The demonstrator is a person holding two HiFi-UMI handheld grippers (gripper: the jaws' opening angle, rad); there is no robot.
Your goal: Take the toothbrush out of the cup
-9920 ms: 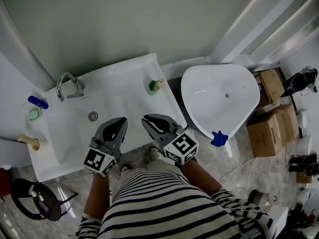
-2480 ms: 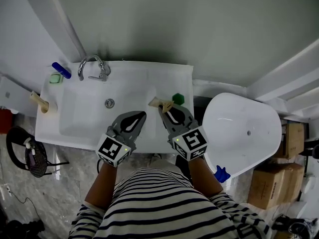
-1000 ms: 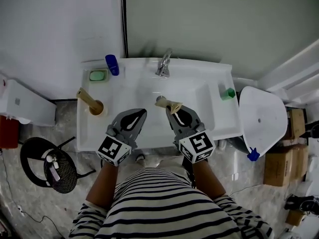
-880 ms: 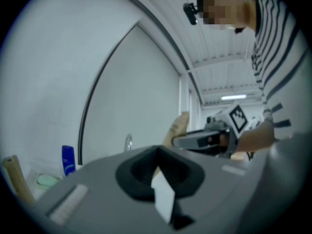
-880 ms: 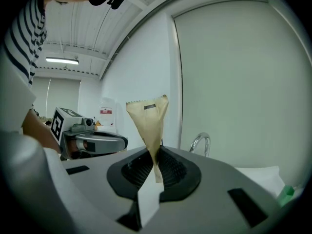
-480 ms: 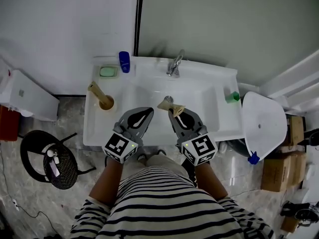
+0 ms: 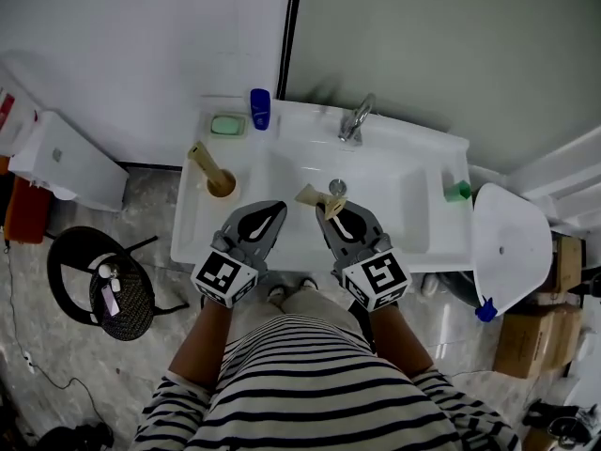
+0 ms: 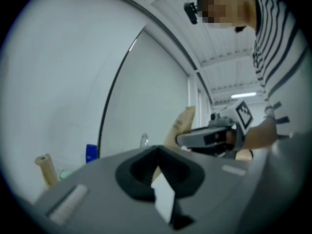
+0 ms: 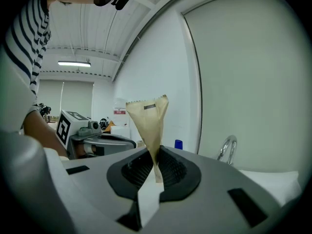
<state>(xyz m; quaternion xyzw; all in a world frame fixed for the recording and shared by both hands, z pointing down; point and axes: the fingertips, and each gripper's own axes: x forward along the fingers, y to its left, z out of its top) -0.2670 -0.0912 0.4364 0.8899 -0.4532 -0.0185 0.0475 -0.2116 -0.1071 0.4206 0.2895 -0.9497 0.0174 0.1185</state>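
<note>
Over the sink (image 7: 413, 163) — right tool (image 7: 328, 217) held forward, pinching toothbrush (image 7: 316, 197).

right tongs (image 7: 325, 211): gripping wrapped toothbrush (image 7: 315, 196) | over sink (image 7: 394, 194) | left tongs (image 7: 278, 208): seemingly shut

Head view: even, soft daylight-white light, no hard shadows; sink (image 7: 394, 195) near blown out; floor (image 7: 38, 346) shows dull sheen; straight wall lines bow toward the edges; corners darken.

Both gripper views: round fisheye frame, black corners, heavy bending at the rim; near foreground soft and out of focus; a blur patch sits at the top.

Right gripper view: ceiling strip (image 9: 73, 63) glows bright; toothbrush (image 9: 148, 126) fairly sharp; faucet (image 9: 226, 150) carries small glints.

Left gripper view: dimmer, background hazy.
</note>
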